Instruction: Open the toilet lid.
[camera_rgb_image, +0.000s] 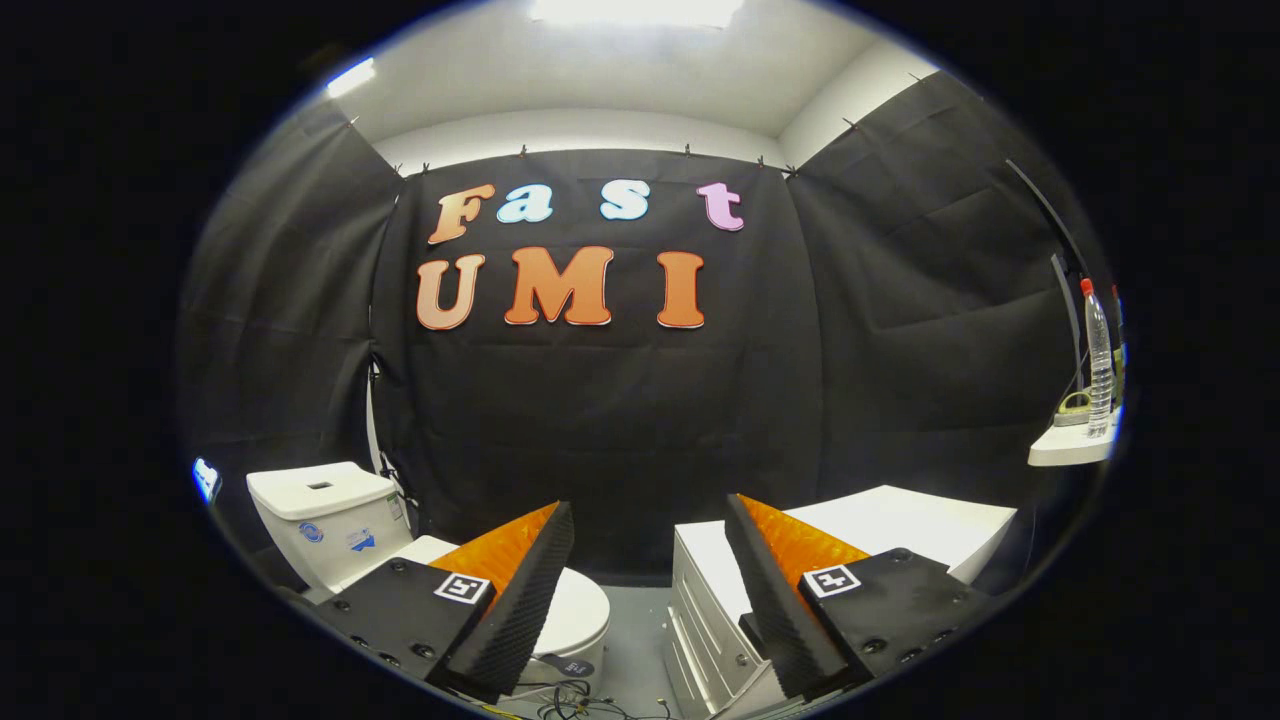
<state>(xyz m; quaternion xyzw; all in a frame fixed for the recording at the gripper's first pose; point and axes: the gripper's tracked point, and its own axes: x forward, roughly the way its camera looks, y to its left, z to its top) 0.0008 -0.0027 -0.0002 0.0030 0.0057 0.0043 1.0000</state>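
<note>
Gripper (650, 540) fingers spread wide, holding nothing; toilet lid (580, 610) lies flat and closed, long axis running forward from the tank (325, 520).

The toilet lid (575, 610), partly behind the claw's (650, 540) left finger, looks smooth and glossy, like the glazed tank (325, 520) beyond it. The claw's spread, empty fingers (520, 600) carry ribbed, matt pads. Right of them the cabinet (900, 530) has a smooth, satin surface. The bottle (1098, 360) far right is clear plastic.
</note>
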